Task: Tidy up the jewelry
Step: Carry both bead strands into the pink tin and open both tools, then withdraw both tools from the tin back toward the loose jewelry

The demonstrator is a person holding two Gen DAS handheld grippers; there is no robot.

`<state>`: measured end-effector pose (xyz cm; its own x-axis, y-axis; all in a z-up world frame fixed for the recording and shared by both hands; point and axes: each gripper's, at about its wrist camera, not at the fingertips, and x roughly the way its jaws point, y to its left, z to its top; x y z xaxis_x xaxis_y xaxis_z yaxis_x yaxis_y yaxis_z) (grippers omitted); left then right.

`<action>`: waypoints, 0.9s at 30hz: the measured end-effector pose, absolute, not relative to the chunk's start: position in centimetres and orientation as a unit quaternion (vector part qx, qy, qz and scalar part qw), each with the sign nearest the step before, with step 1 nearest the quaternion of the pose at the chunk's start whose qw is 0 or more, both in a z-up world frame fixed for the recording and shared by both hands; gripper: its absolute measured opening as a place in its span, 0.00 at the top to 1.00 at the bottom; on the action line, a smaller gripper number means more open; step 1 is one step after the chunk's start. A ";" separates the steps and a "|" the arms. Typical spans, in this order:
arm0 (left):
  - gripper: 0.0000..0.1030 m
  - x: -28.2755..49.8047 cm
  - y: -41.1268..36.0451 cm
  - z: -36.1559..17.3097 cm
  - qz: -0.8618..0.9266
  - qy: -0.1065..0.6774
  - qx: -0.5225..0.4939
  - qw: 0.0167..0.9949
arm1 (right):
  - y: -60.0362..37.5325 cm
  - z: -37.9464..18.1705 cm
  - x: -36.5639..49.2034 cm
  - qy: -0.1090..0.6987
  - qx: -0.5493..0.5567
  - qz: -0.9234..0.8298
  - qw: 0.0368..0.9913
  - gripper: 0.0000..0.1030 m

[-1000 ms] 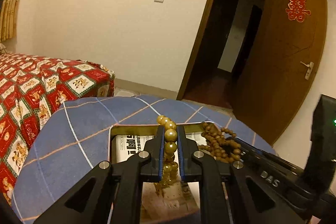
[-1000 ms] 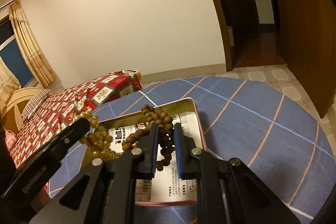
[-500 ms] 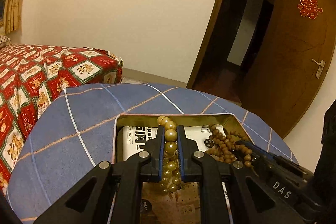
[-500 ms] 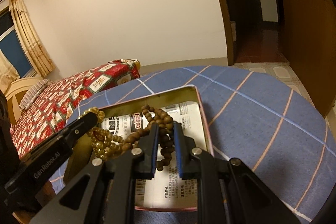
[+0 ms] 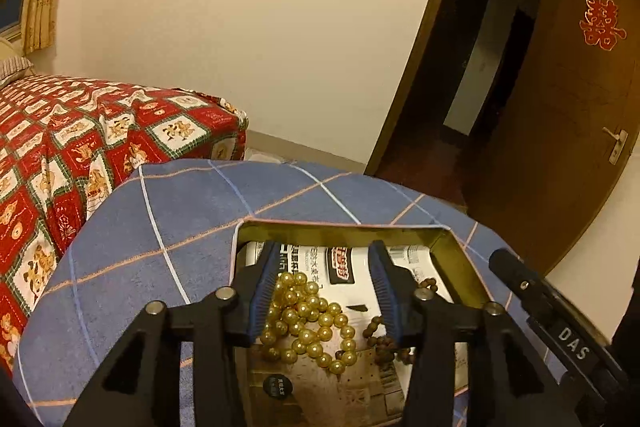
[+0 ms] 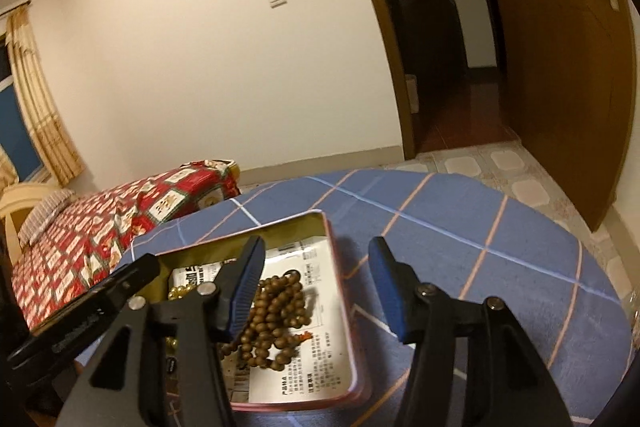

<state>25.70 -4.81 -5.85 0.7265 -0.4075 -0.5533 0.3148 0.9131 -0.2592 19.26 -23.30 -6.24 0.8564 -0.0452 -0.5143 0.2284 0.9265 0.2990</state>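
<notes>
A shallow metal tin (image 5: 340,225) (image 6: 320,217) lined with printed paper sits on a round table with a blue checked cloth (image 5: 180,211) (image 6: 460,227). A string of golden beads (image 5: 308,319) lies heaped in the tin under my left gripper (image 5: 325,265); its jaws are opening and the pads are off the beads. A string of small brown wooden beads (image 6: 276,315) (image 5: 384,339) lies in the tin beside it. My right gripper (image 6: 316,259) hangs over them with its jaws opening, nothing pressed between the pads.
A bed with a red patterned cover (image 5: 60,147) (image 6: 100,219) stands left of the table. An open wooden door (image 5: 560,107) and a dark doorway (image 6: 432,27) are at the right. Each gripper's black body shows at the other view's edge.
Both grippers have gone from shut on their bead strings to wide apart. The golden and brown beads have dropped from the jaws into the tin.
</notes>
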 end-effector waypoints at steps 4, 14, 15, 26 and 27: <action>0.54 25.5 -4.1 -4.8 -0.181 0.314 -0.078 0.929 | -23.3 -6.3 19.3 0.255 0.180 -0.078 0.947 0.44; 0.54 20.8 -1.1 -3.5 -0.147 0.315 -0.052 0.936 | -22.7 -5.9 17.3 0.291 0.175 -0.086 0.937 0.44; 0.54 20.3 -0.8 -3.6 -0.143 0.317 -0.054 0.936 | -22.5 -6.0 16.8 0.295 0.174 -0.084 0.936 0.44; 0.54 15.5 0.7 -3.3 -0.121 0.317 -0.041 0.940 | -20.9 -6.2 12.7 0.320 0.164 -0.062 0.931 0.44; 0.54 15.1 0.9 -3.3 -0.120 0.318 -0.044 0.939 | -20.8 -6.1 12.4 0.321 0.165 -0.059 0.931 0.44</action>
<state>15.09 0.94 -3.28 0.7691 -0.2528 -0.5870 0.1964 0.9675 -0.1593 12.38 -20.79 -6.14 0.7865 -0.0042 -0.6176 0.2159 0.9388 0.2686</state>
